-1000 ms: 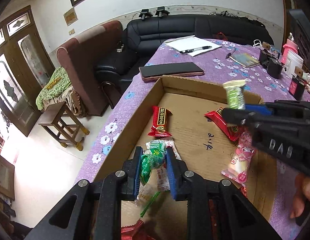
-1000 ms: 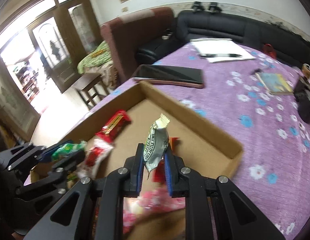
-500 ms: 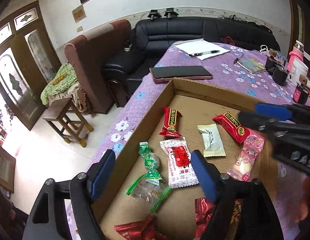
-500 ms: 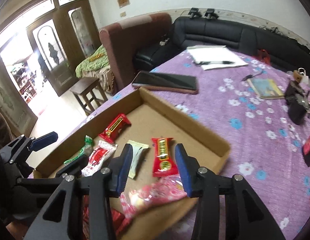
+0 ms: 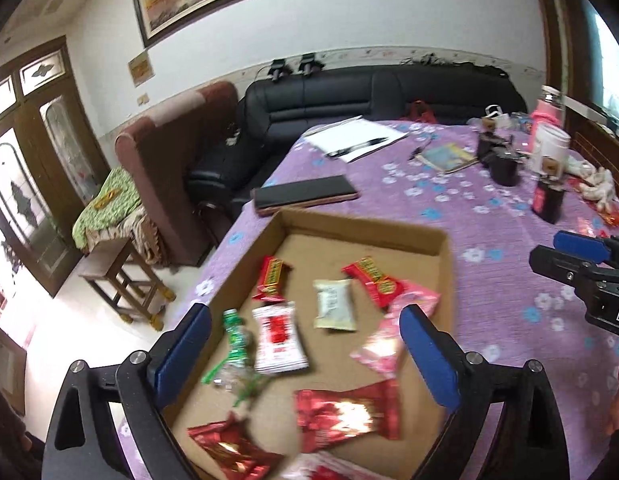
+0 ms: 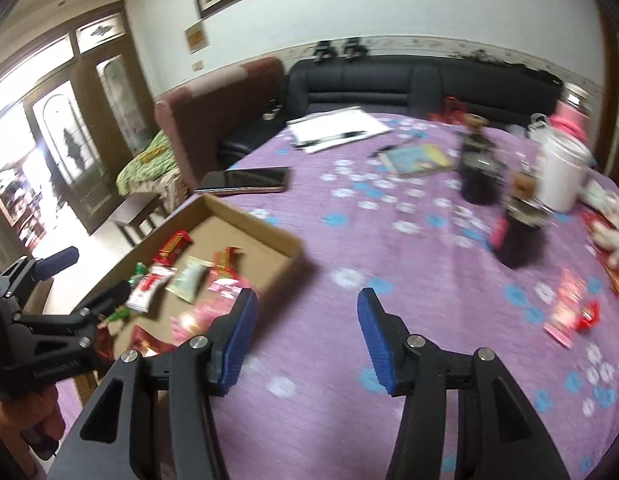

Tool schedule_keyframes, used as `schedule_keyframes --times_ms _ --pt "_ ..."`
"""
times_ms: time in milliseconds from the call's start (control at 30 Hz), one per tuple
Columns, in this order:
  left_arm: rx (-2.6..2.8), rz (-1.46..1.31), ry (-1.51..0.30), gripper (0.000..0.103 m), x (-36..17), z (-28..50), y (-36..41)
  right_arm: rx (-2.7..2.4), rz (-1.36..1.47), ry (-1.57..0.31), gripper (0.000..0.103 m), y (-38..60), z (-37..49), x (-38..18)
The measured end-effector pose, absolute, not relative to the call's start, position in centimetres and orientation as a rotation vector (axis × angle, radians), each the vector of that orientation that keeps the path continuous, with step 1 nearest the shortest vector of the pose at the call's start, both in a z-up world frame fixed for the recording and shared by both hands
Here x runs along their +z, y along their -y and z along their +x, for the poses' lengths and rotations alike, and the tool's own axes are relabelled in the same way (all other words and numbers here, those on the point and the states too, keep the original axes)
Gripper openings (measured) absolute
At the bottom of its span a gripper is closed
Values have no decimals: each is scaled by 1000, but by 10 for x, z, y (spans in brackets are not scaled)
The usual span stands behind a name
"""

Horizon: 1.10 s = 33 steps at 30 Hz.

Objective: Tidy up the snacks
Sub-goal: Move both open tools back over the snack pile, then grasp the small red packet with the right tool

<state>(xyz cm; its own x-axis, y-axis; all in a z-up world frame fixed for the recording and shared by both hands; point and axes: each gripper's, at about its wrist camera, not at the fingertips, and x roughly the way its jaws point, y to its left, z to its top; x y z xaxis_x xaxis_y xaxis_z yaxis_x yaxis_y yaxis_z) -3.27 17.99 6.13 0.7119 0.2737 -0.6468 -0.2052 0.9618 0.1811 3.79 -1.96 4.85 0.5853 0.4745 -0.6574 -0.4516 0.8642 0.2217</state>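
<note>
Snacks (image 5: 280, 336) in cardboard tray (image 5: 449, 264) beneath wide-spread left fingers (image 5: 185, 344); right fingers (image 6: 239, 332) likewise apart, empty.

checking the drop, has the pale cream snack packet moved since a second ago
Yes. The pale cream packet left the right gripper and now lies flat in the cardboard box.

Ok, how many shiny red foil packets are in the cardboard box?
2. One lies in the cardboard box at its near middle, between the left gripper's open jaws; the other lies towards the near-left corner. More may be hidden below the frame.
</note>
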Motion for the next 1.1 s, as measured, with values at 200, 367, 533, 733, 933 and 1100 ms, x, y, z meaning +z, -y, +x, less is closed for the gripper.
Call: schedule_keyframes --times_ms 200,367,533,733,933,1100 --pt "186 132 -722 100 66 -30 -134 418 74 -777 60 94 34 36" --pt "108 151 -740 101 60 -20 -95 302 130 -801 60 156 42 19" --pt "23 146 -776 101 49 -9 -62 249 157 -814 64 187 54 6" --pt "-65 104 -812 101 37 4 -36 210 153 -803 64 204 70 0" --pt "-145 70 -847 101 26 27 -8 168 130 -807 63 230 83 -9" --pt "-180 102 -848 101 23 39 19 142 141 -822 46 251 94 -15"
